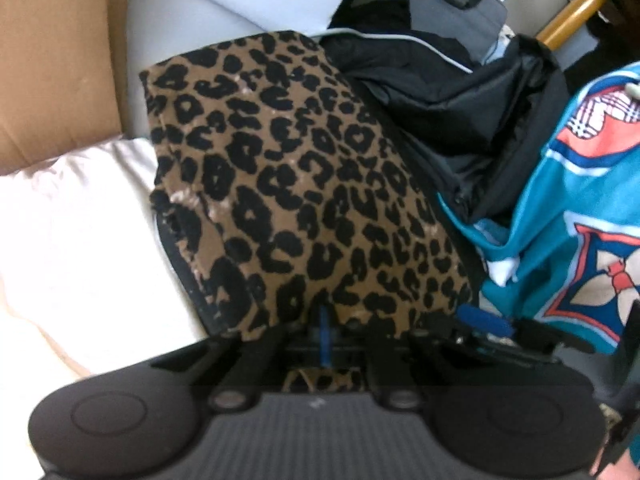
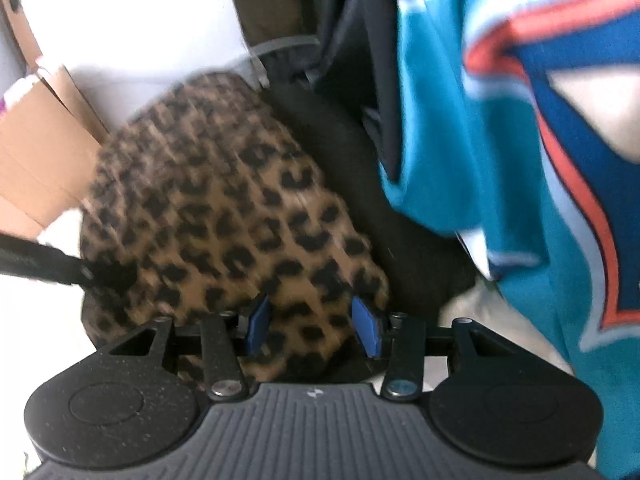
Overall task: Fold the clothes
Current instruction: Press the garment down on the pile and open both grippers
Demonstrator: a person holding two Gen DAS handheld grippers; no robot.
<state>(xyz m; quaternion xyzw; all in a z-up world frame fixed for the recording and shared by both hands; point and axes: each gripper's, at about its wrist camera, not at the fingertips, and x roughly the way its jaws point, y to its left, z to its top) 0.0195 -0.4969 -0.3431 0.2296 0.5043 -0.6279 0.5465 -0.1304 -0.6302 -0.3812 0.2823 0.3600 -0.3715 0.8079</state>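
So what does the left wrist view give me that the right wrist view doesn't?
Only the left wrist view shows the pale cushion, the grey bag and a yellow wooden post, plus the left claw shut on the near edge of the leopard-print garment.

Only the right wrist view shows the right claw, its blue pads apart with the garment's edge between them.

Both show that garment, the black jacket, the teal patterned fabric and the cardboard box.
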